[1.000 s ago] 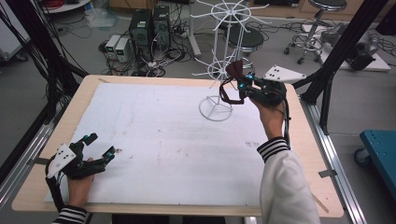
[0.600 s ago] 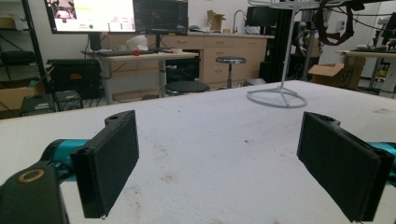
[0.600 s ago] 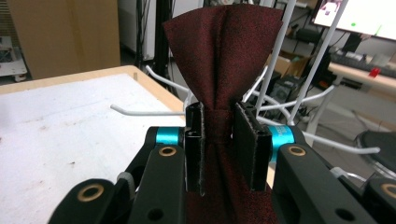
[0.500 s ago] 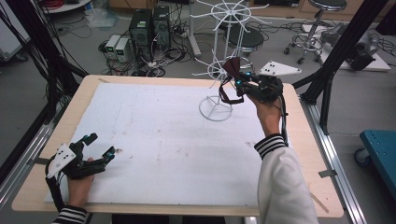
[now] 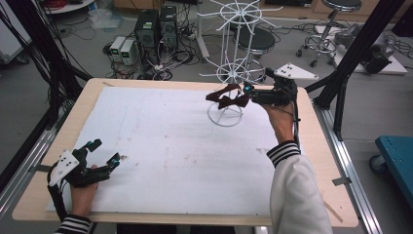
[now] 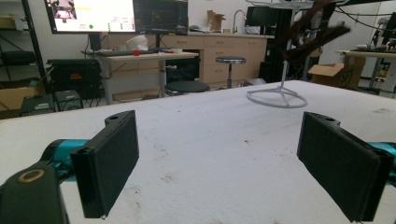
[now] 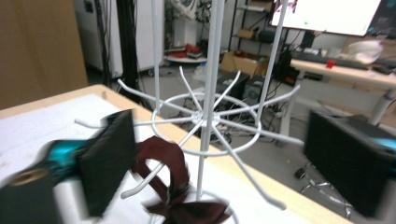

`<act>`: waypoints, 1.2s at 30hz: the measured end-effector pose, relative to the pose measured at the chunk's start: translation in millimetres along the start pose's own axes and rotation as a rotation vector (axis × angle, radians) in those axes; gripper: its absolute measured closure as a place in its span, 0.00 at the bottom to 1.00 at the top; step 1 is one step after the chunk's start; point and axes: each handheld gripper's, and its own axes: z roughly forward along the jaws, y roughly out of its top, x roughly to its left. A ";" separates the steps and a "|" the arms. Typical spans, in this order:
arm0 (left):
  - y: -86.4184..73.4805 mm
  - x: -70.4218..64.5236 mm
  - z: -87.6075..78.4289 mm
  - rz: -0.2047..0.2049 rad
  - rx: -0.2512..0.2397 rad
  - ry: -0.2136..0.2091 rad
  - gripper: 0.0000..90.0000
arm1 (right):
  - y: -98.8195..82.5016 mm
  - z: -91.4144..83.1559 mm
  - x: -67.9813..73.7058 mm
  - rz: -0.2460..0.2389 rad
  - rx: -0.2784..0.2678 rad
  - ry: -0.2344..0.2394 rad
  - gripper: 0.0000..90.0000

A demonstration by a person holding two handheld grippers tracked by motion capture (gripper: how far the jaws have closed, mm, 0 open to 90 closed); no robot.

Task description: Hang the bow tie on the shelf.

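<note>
the dark red bow (image 5: 229, 96) hangs looped on a lower arm of the white wire rack (image 5: 234, 73) at the counter's (image 5: 170, 141) far edge. it looks light, soft and floppy, best pinched at its knot. the right claw (image 5: 247, 92) gapes beside it, empty; the left claw (image 5: 104, 153) rests open near the front. no readable writing.

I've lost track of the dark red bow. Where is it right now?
In the high view the bow hangs on the white wire rack at the table's far right, just off the right gripper; the right gripper view shows it looped over a lower prong.
</note>
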 end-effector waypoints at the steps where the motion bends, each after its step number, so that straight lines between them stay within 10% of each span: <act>1: 0.0 0.0 0.0 0.000 0.000 0.000 0.15 | 0.5 -0.2 1.4 -0.007 -0.008 0.003 0.01; 18: 0.1 0.0 0.1 0.003 0.004 -0.002 0.15 | -15.1 -30.9 9.2 0.009 -0.027 0.040 0.01; 36: 0.0 0.2 -0.5 0.002 -0.002 0.001 0.15 | -95.8 -92.0 27.5 0.077 -0.087 0.030 0.01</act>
